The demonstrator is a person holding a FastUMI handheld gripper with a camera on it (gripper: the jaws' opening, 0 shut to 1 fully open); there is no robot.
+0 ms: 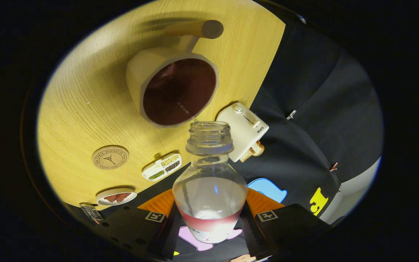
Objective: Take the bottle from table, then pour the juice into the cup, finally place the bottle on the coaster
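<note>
Gripper view: the gripper [209, 222] has its two fingers [147, 229] pressed against opposite sides of a clear bottle [209, 193], clamped on its lower body. The bottle stands out ahead between the fingers, cap off, its threaded open neck pointing toward a cup [175, 89] just beyond the mouth. A band of reddish juice [209, 222] sits near the fingers, low in the bottle's body, and the rest of the bottle looks clear. The cup is cream-coloured outside with a dark red-brown inside, and it has a long wooden handle [195, 29] reaching away on its far side. Whether liquid lies in the cup I cannot tell against the dark lining.

The whole scene appears tilted, the wooden table [78, 109] sloping away ahead and to the left of the fingers. Left of the bottle's neck lies a round cork coaster [110, 157], bare and well apart from the bottle. Between coaster and bottle sits a small white tray with compartments [162, 167]. Nearer the left finger is a small round dish with a butterfly picture [116, 197]. Just right of the bottle's neck is a white toy toaster [244, 131] with bread slices [255, 150] poking out.
</note>
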